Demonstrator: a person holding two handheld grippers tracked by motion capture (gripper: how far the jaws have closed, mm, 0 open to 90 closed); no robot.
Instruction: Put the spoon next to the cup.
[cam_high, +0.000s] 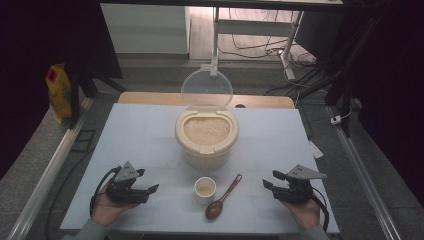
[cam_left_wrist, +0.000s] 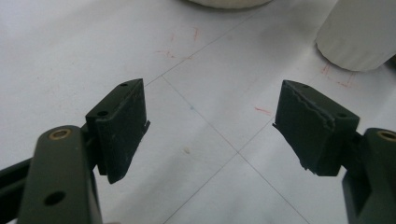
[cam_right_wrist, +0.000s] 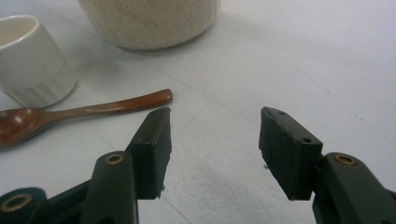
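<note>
High view: a person sits at a bench (cam_high: 140, 135) covered in a pale blue-white sheet, one pair of tongs in each hand. The left tongs (cam_high: 148, 189) rest near the bench's front left, jaws standing wide apart with nothing between them. The right tongs (cam_high: 270, 181) sit at the front right, jaws also parted and empty, pointing inward toward a brown wooden spoon (cam_high: 223, 197).

That spoon lies flat on the bench, bowl toward the person, handle angled up and away to the right. Just left of it stands a small white cup (cam_high: 205, 189), upright. Behind both, at the bench's centre, is a cream rice container (cam_high: 206, 135) filled with grain, its clear lid (cam_high: 206, 89) hinged up and open at the back.

Risks, as a judgement: the spoon handle is thin and lies flat, so the tongs could slide off it or push it along the sheet. The cup stands just beside the spoon's bowl, so a sideways nudge could tip it. A loaded spoon held off level would scatter rice over the bench.

In the left gripper view, the sheet shows faint grid lines and small red pen marks. Around the bench are dark curtains, a grey floor with trailing cables, metal frame rails, and a yellow packet (cam_high: 59, 92) at the far left.
</note>
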